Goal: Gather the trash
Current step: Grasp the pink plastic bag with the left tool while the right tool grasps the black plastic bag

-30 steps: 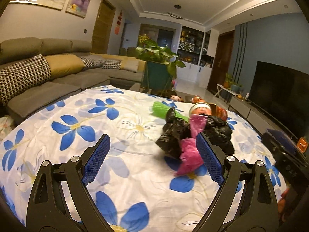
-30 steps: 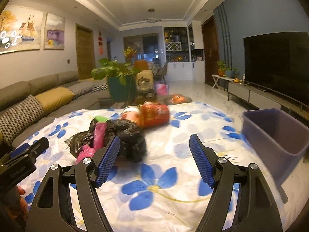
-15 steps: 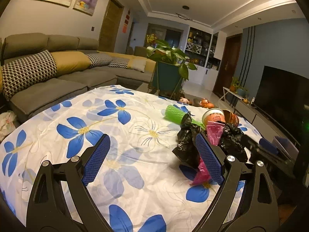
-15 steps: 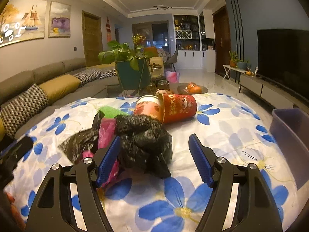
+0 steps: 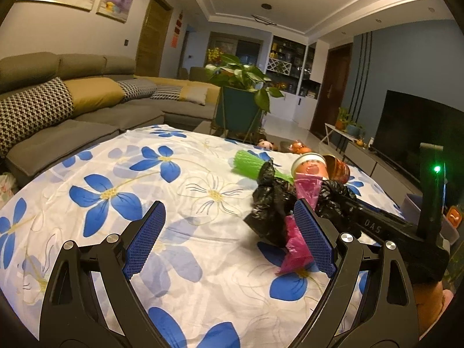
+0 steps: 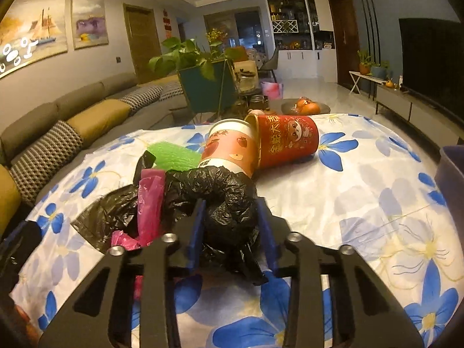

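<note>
While closing: right gripper (image 6: 230,220) jaws have just narrowed onto black bag (image 6: 229,200), frame centre.
Left gripper (image 5: 229,240): open, empty.
Risk: thin plastic slips; pink bag (image 6: 149,203) drags along.

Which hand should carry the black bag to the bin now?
Right: the right gripper has just been closing and clamps the black bag. The left gripper stands open over bare cloth.

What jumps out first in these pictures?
The right claw has just been closing on a crumpled black plastic bag amid litter on the blue-flowered tablecloth. Behind it lie two tipped paper cups, one pink-and-white, one red. The left claw gapes empty.
</note>
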A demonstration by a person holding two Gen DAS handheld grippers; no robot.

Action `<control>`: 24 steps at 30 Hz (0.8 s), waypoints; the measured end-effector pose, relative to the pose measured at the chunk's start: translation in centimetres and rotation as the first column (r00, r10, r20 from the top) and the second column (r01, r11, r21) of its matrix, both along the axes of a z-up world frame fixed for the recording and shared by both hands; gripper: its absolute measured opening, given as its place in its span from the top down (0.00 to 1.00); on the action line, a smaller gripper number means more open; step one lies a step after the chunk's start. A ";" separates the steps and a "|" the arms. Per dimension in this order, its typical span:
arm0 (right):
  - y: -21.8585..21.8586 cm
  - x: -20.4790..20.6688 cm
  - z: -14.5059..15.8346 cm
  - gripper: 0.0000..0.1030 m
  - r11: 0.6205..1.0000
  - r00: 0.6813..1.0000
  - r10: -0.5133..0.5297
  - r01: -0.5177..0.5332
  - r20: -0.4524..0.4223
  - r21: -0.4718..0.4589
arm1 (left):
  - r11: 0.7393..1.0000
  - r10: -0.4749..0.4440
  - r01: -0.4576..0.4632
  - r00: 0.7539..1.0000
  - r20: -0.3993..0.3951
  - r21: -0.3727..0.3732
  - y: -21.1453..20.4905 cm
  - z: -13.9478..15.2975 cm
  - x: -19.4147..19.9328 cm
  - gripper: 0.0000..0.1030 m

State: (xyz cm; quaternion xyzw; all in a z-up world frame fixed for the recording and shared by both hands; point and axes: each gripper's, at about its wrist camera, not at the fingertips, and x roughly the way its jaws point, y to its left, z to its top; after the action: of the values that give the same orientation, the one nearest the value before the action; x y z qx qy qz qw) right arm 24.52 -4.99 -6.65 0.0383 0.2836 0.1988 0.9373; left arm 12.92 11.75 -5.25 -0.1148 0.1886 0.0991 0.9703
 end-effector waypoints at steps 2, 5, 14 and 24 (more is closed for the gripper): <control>-0.6 -0.4 0.2 0.76 1.000 1.000 -0.010 0.010 0.008 0.021 | 1.000 -0.011 0.011 1.000 -0.002 0.000 -0.3 0.0 0.0 0.14; -2.0 -1.6 0.8 0.78 0.998 0.998 -0.049 0.047 0.044 0.045 | 0.999 -0.033 0.033 0.999 -0.001 -0.002 -0.9 0.0 0.0 0.14; -6.3 -6.1 3.1 0.78 0.984 0.968 -0.176 0.168 0.181 0.058 | 0.981 -0.193 0.193 0.981 0.001 -0.012 -4.8 -0.3 0.6 0.15; -8.2 -8.1 3.4 0.78 0.983 0.970 -0.168 0.151 0.175 0.104 | 0.973 -0.229 0.222 0.957 -0.179 -0.055 -5.7 -2.8 5.1 0.34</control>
State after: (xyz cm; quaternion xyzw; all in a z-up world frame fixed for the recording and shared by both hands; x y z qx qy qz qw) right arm 16.41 -13.23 -3.22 0.0848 0.1831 0.1381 0.9696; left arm 18.04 6.02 -8.03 -0.0997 0.2913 -0.0052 0.9514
